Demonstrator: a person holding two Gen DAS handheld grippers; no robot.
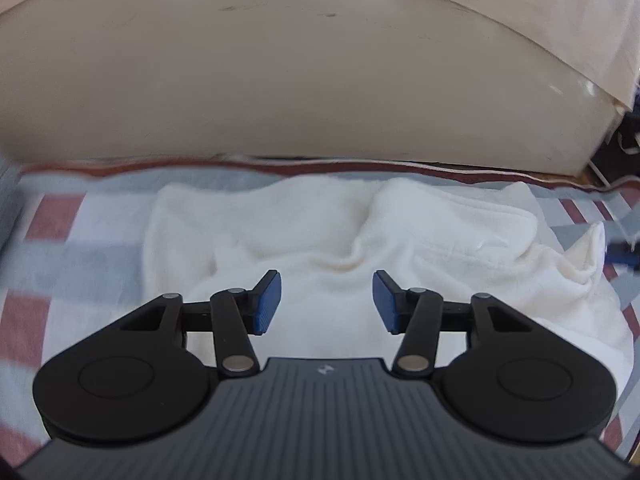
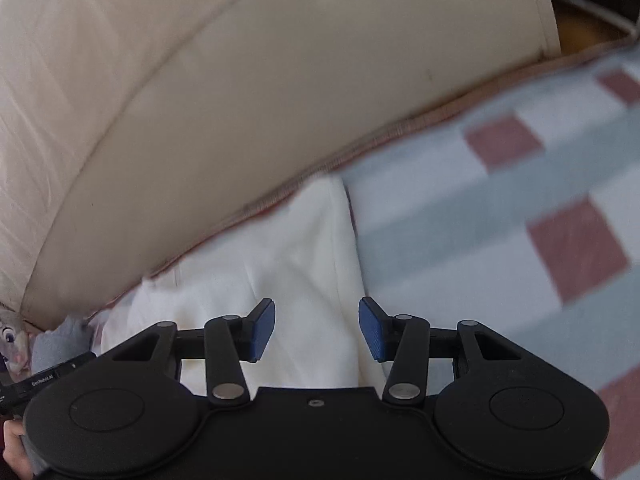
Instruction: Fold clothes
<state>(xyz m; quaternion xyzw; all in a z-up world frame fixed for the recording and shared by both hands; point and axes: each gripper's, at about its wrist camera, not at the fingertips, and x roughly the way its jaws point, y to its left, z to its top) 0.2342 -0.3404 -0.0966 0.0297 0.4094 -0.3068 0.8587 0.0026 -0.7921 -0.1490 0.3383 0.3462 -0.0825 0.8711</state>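
Observation:
A rumpled white fleece garment (image 1: 340,236) lies on the checked bedsheet (image 1: 52,248), with a raised fold at its right side. My left gripper (image 1: 326,300) hovers open over the garment's near middle, nothing between its blue pads (image 1: 266,300). In the right wrist view the same white garment (image 2: 288,264) shows its straight right edge against the sheet (image 2: 500,208). My right gripper (image 2: 316,328) stands open above that edge, its blue pads (image 2: 370,328) empty.
A beige padded headboard (image 1: 304,72) rises right behind the garment, also filling the upper left as headboard (image 2: 200,92). A grey soft toy (image 2: 16,340) lies at the far left by the other gripper's body (image 2: 44,380). A hand (image 2: 14,452) shows at the lower left.

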